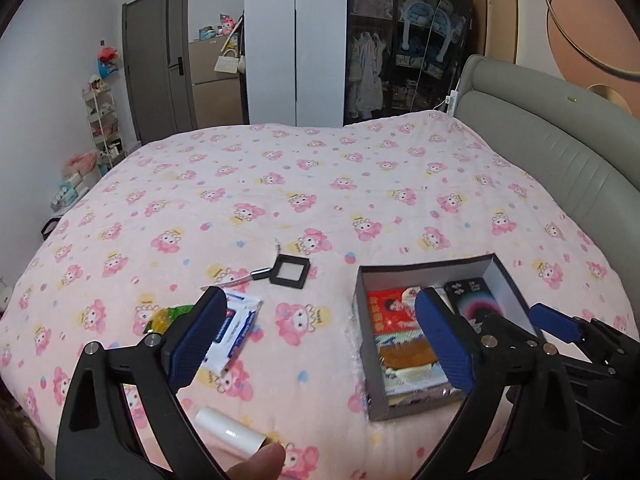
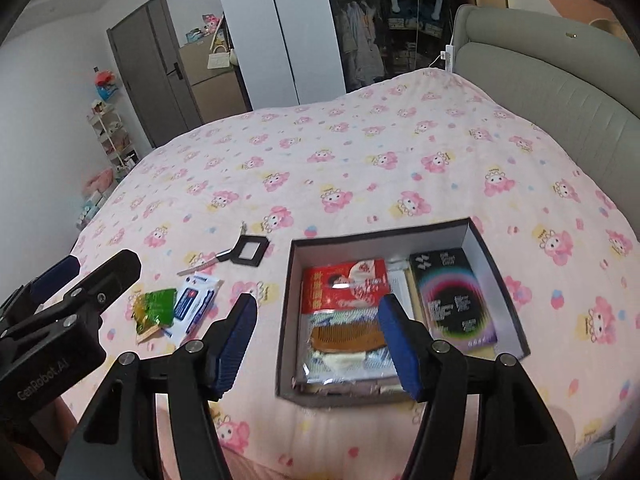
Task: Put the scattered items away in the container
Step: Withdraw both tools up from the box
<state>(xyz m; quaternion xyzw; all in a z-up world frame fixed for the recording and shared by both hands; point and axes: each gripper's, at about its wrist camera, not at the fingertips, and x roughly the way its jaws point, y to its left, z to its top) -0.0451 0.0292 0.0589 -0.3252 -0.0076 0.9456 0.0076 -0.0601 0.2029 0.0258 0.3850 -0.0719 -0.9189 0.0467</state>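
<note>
On the left of the bed (image 1: 320,184) lie the loose items: a green packet (image 2: 154,310), touching it a white-and-blue packet (image 2: 196,300), beyond them scissors (image 2: 206,264) with a small black frame (image 2: 251,251) resting at their handle end, and, nearest the person, a white tube (image 1: 230,432) seen only in the left view. The left gripper (image 1: 316,338) hangs above this group with its jaws wide and nothing between them; one blue pad overlaps the white-and-blue packet in its view, so that packet, or the tube just below, looks like the likely next pick. To do it well, I judge it best to lower squarely over one item only, since the two packets touch and a skewed closing could drag both; the soft quilt will give, so press a little to get a pad under a flat edge. To the right, the box (image 2: 286,320) sits open, already holding a red booklet (image 2: 344,284), a comb (image 2: 344,338) in a clear bag and a black card (image 2: 452,296). The right gripper (image 2: 316,346) hovers over its near edge, jaws also wide and empty, and should keep clear of the drop path.
</note>
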